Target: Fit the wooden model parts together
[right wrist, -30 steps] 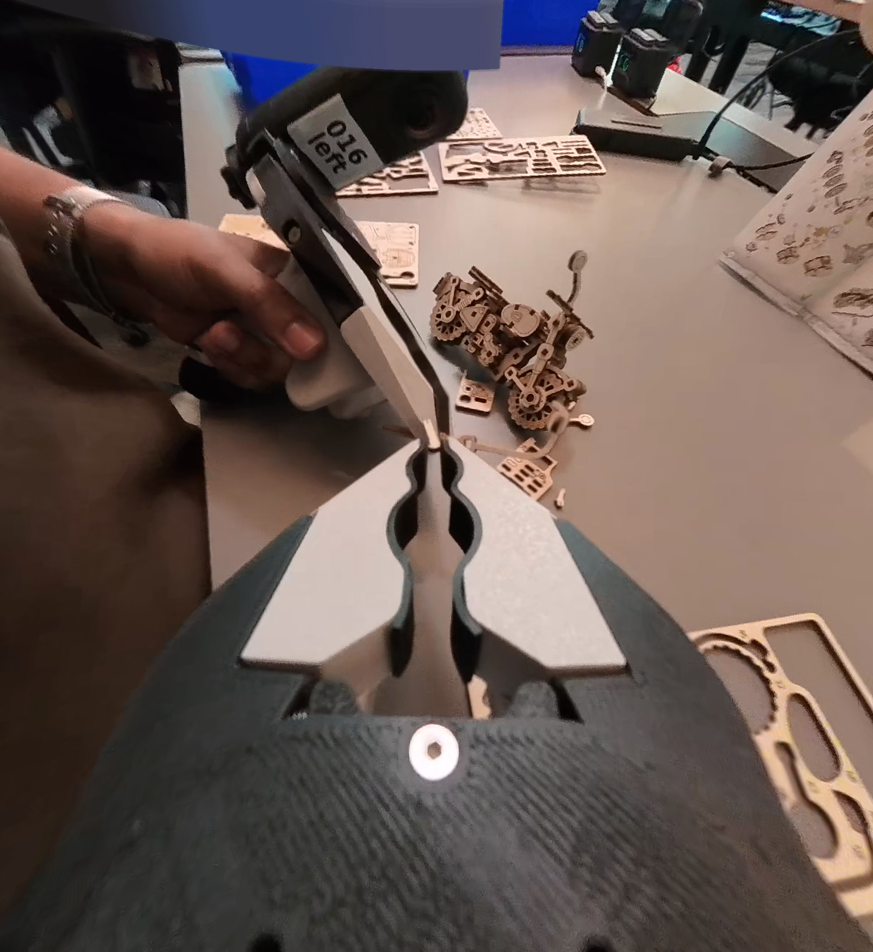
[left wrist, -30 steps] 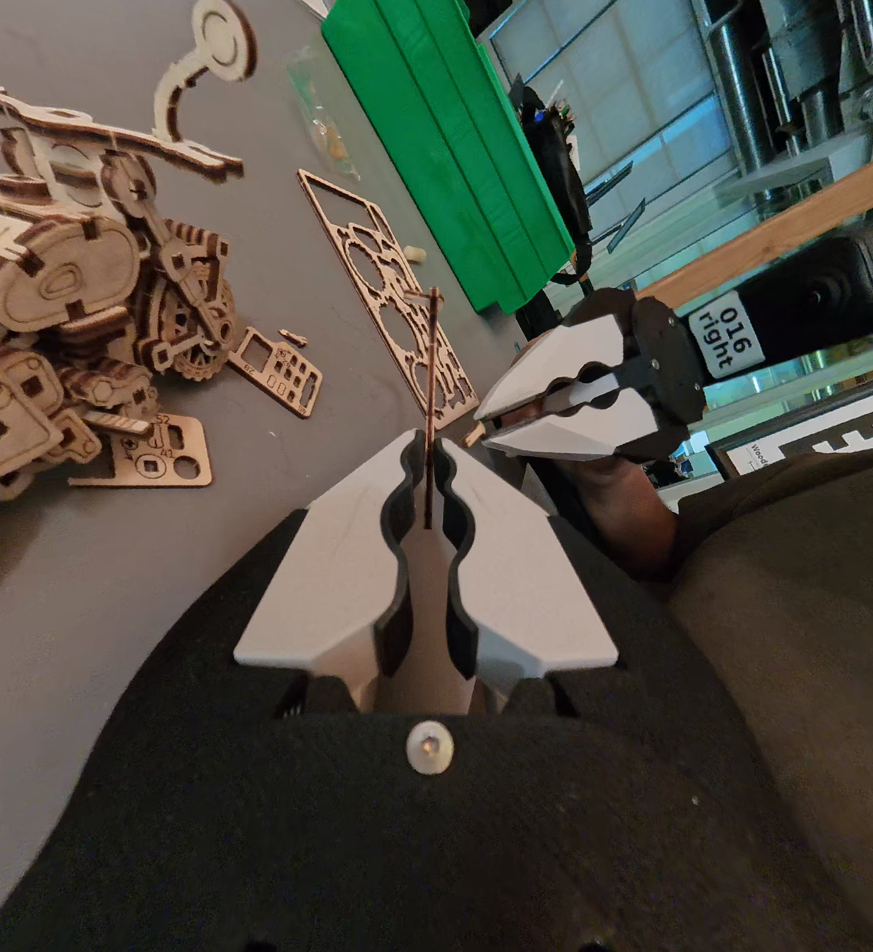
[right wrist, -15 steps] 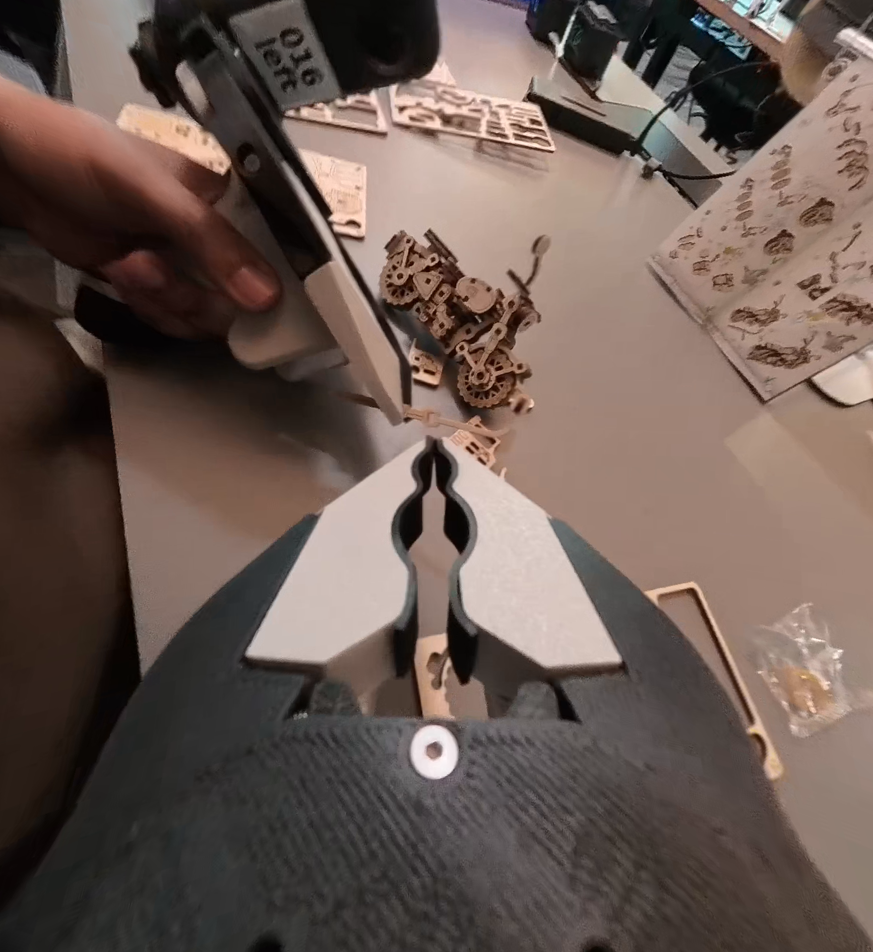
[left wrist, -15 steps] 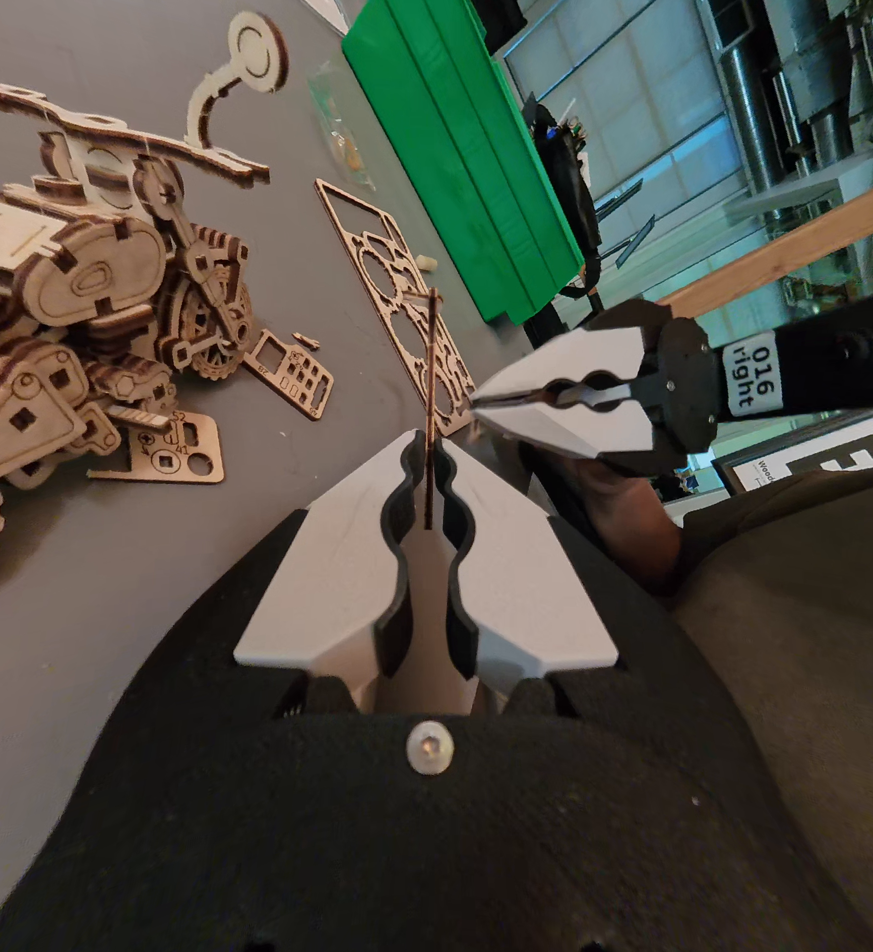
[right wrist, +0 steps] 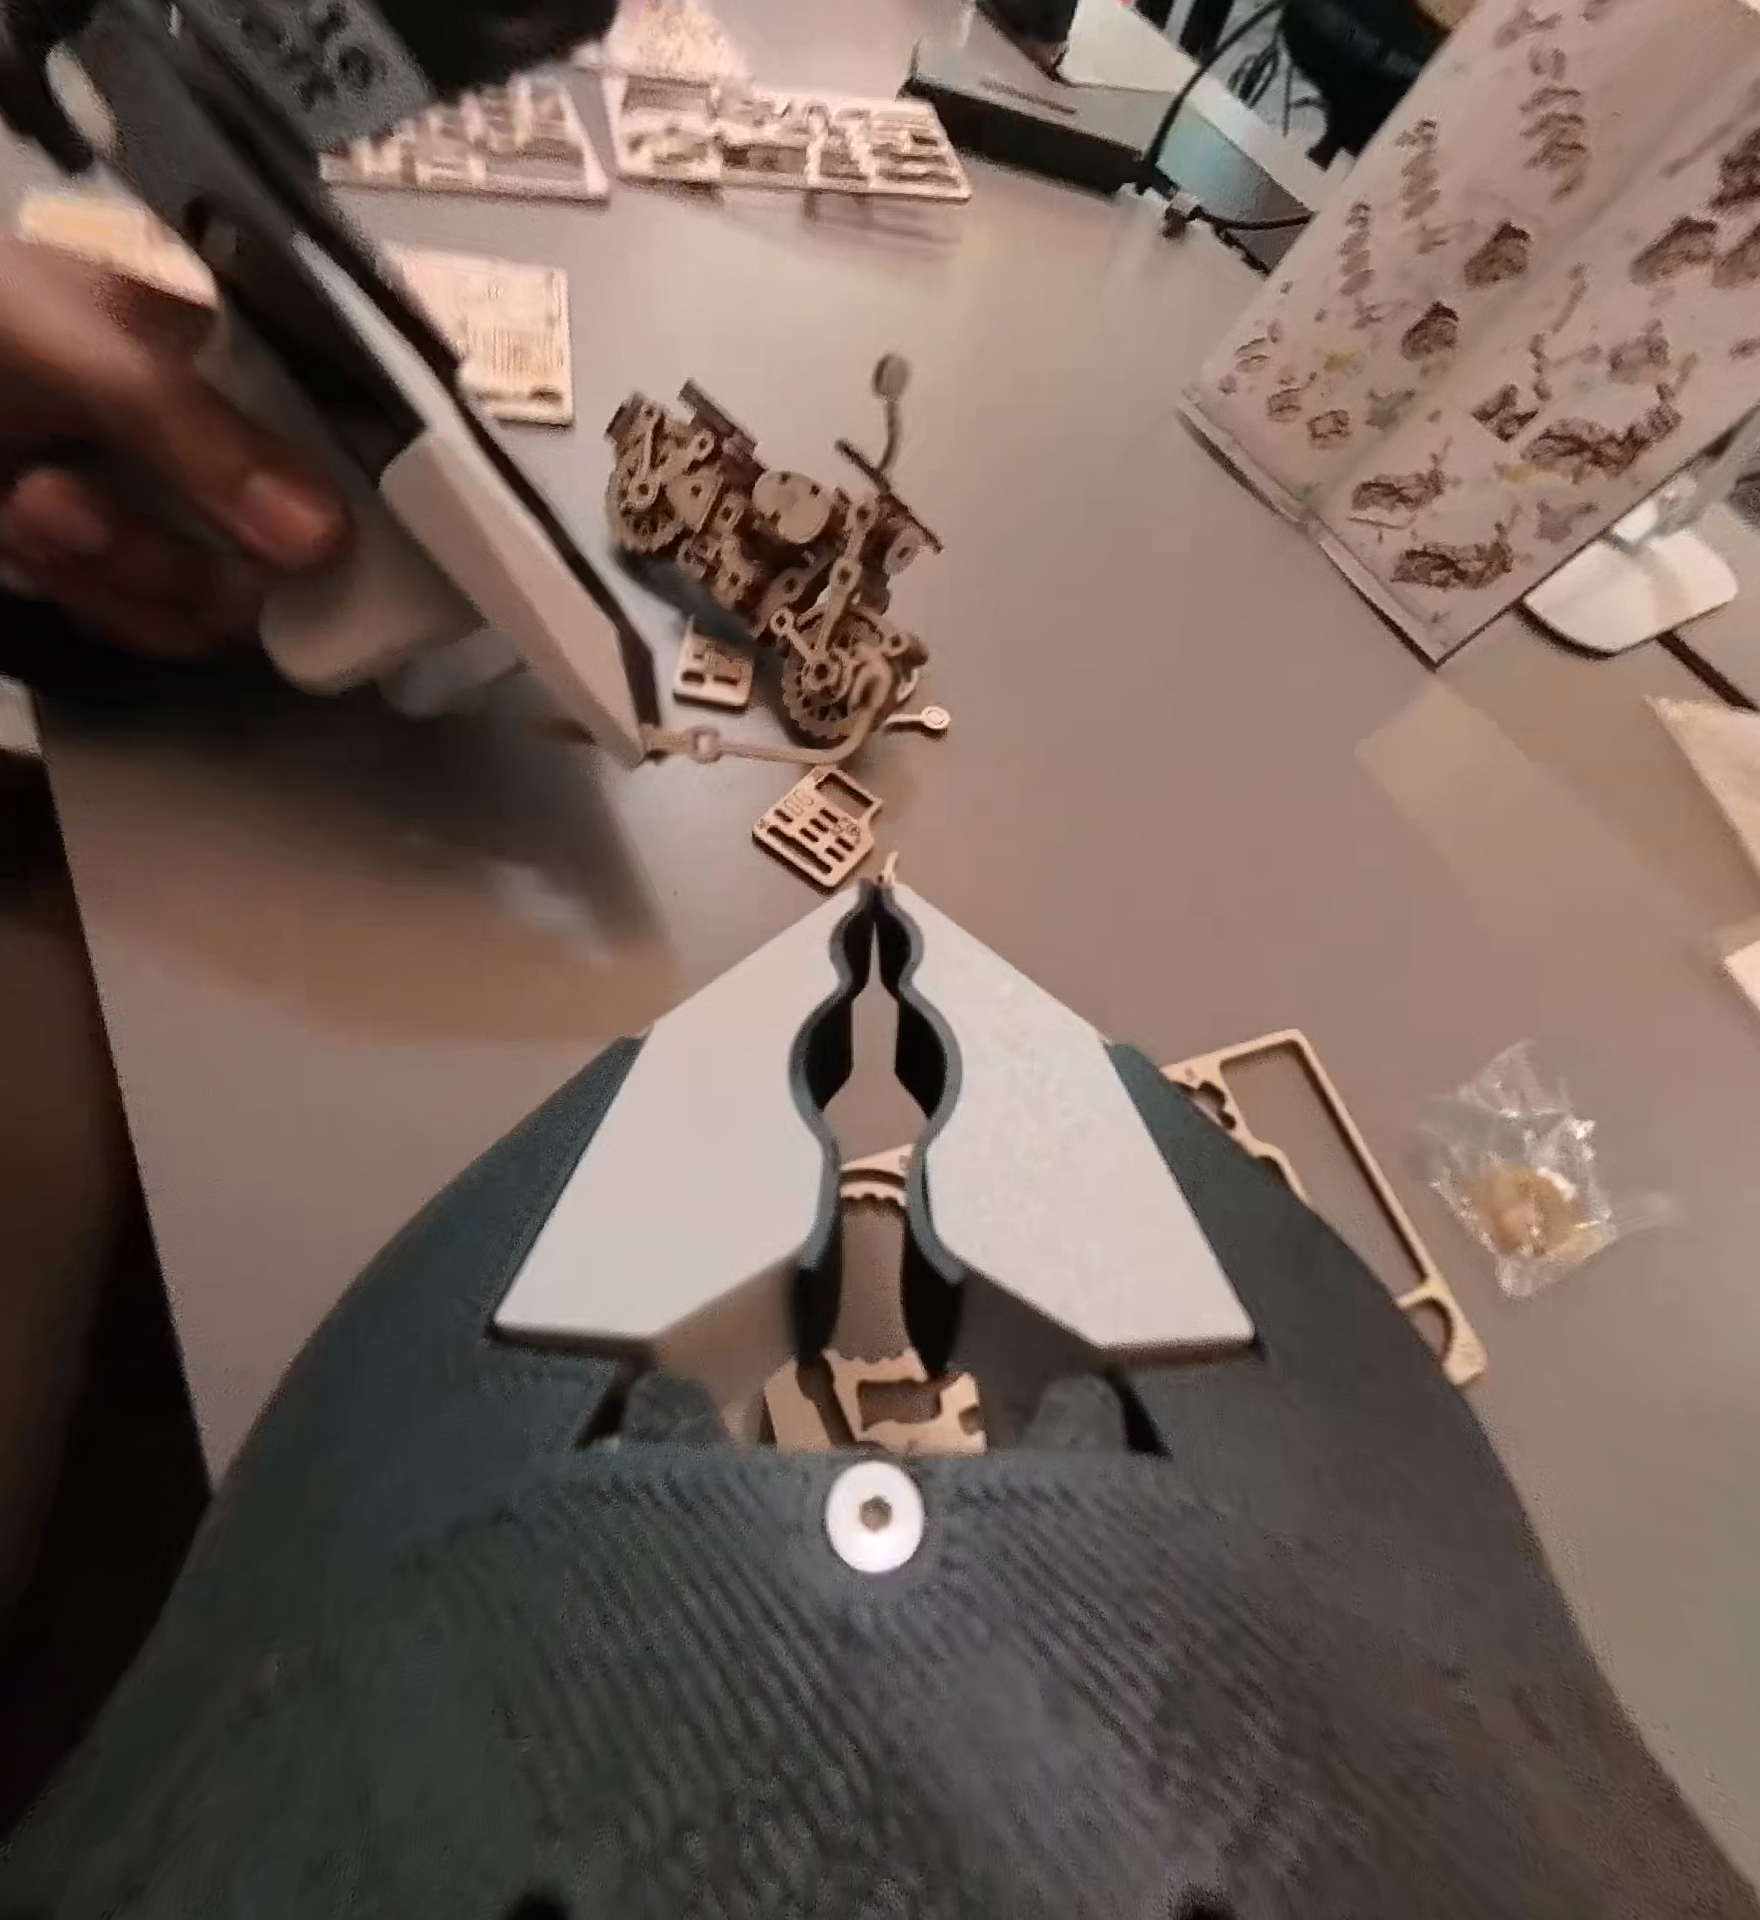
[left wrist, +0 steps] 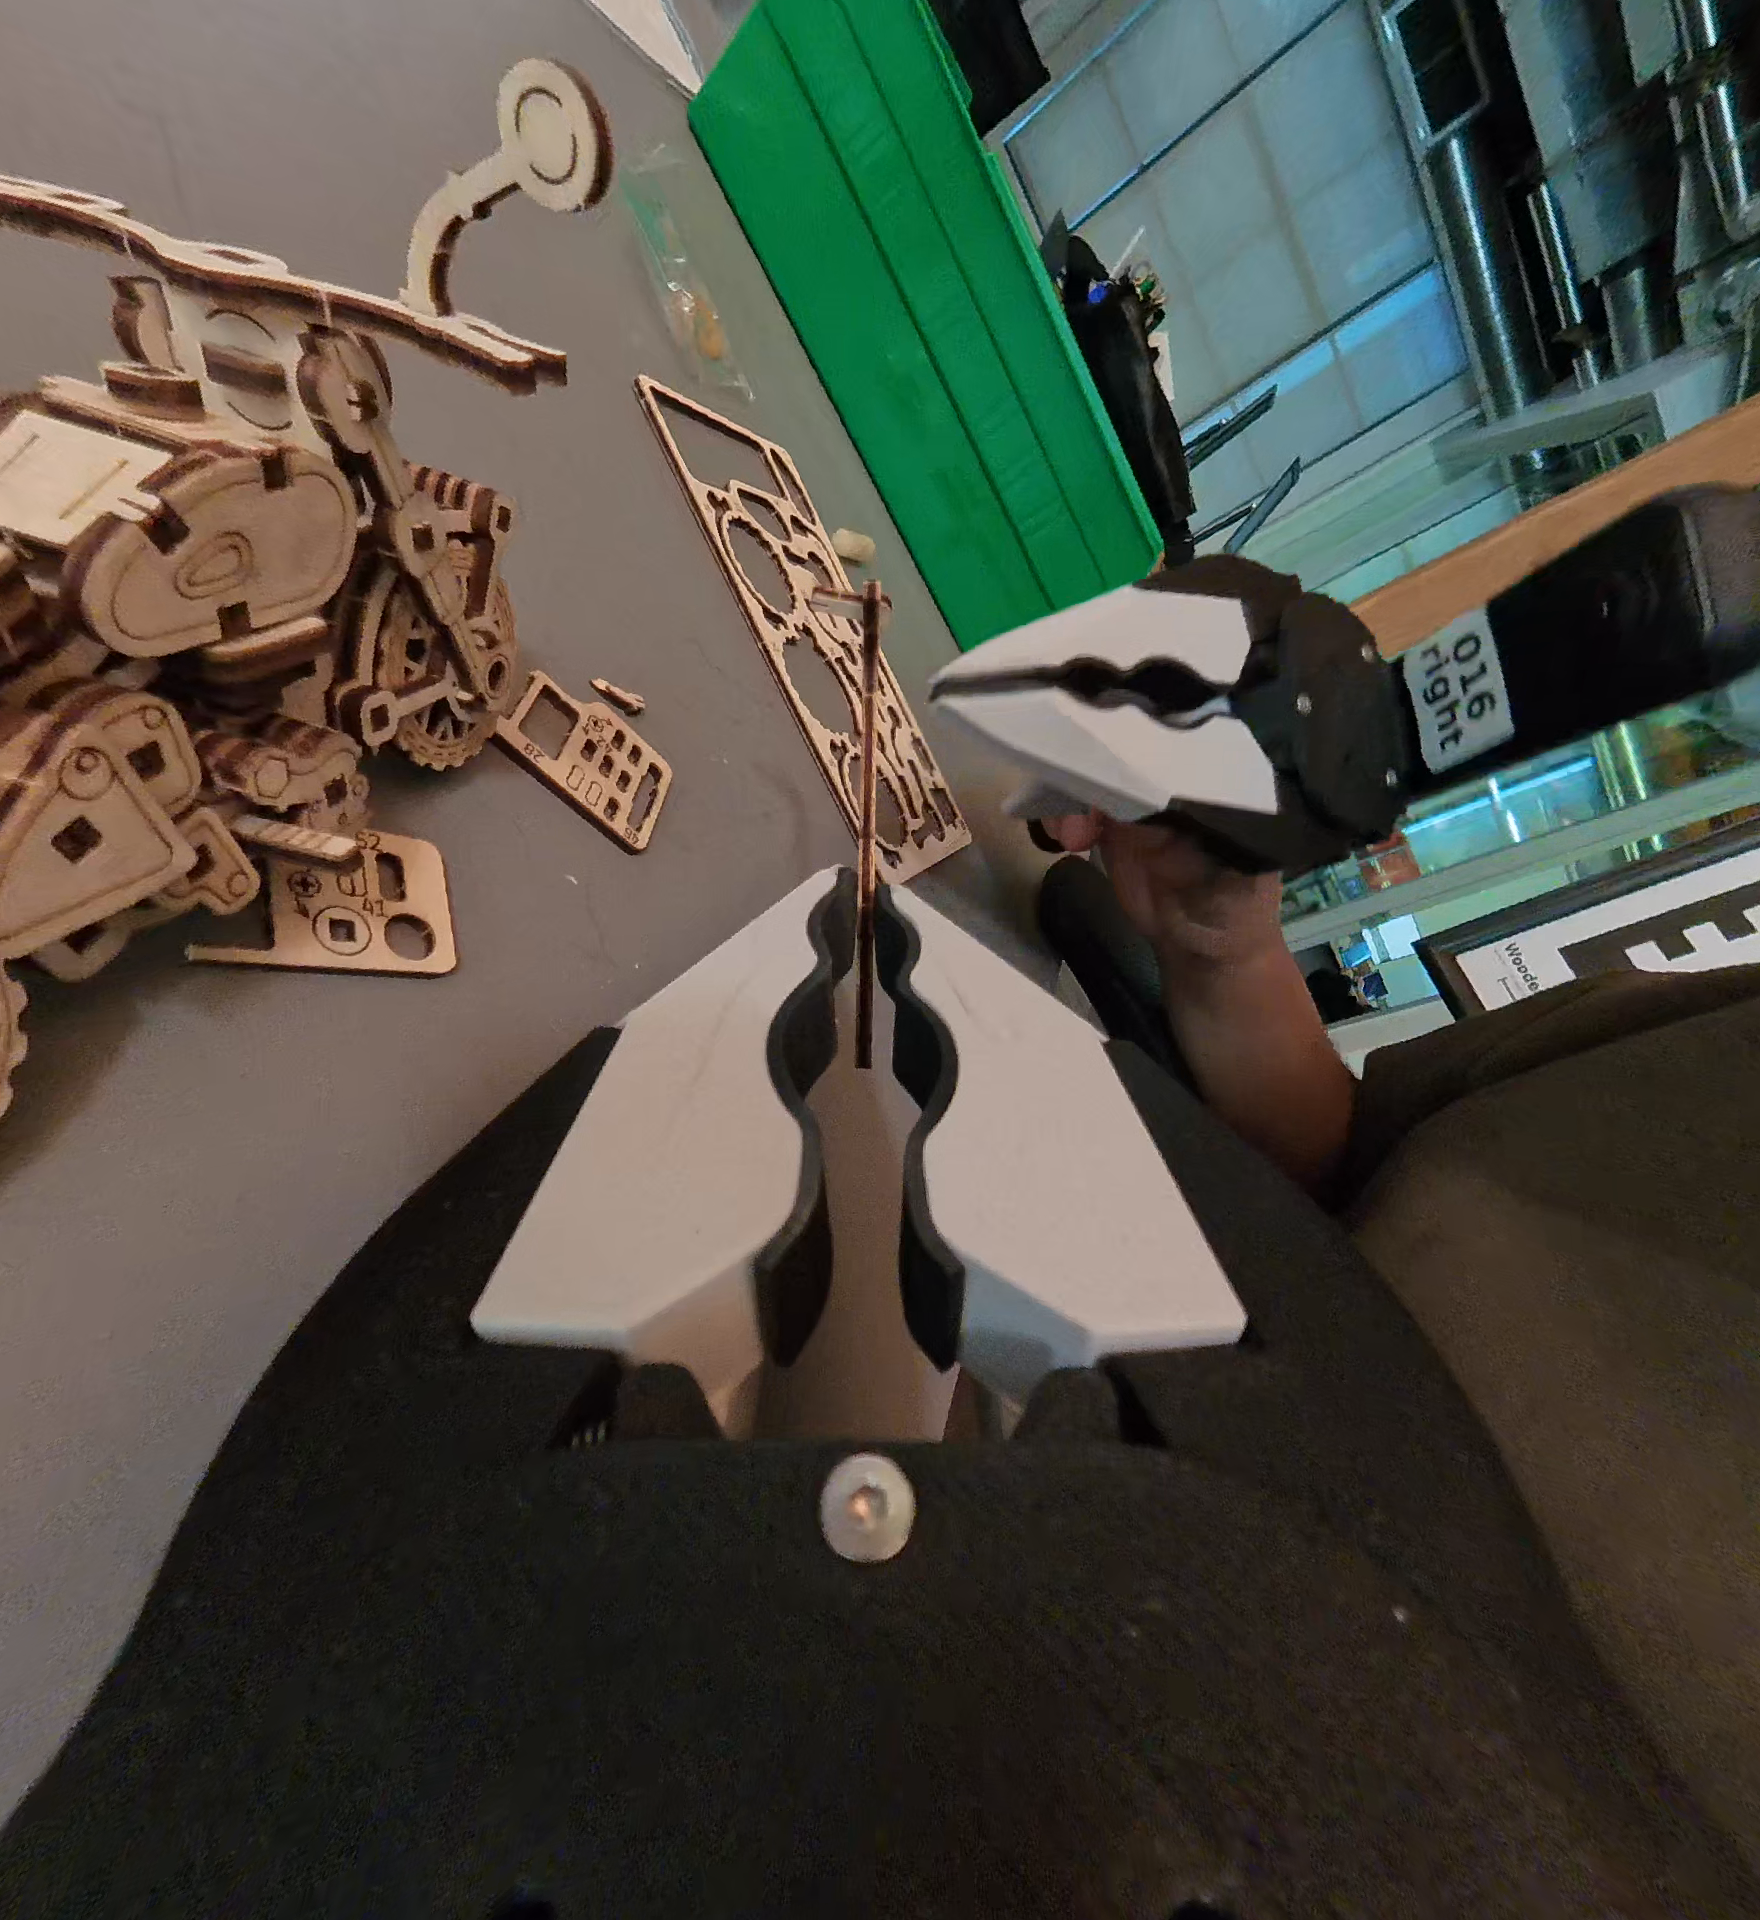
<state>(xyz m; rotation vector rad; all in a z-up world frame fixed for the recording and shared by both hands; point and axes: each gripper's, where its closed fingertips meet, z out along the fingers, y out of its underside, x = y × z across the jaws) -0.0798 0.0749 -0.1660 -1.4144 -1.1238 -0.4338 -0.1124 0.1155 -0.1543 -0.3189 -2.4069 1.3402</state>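
Pinching a thin wooden rod (left wrist: 868, 790), the left gripper (left wrist: 863, 883) hovers beside the half-built motorcycle model (right wrist: 772, 561) while the right gripper (right wrist: 881, 894) nips a tiny sliver, nothing yet joined.

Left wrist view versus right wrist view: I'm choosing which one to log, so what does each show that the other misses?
Only the left wrist view shows the green crate and the thin wooden strip edge-on in the left gripper. Only the right wrist view shows the printed instruction sheet and far part sheets. Both show the wooden motorcycle model, the cut-out frame and the closed right gripper.
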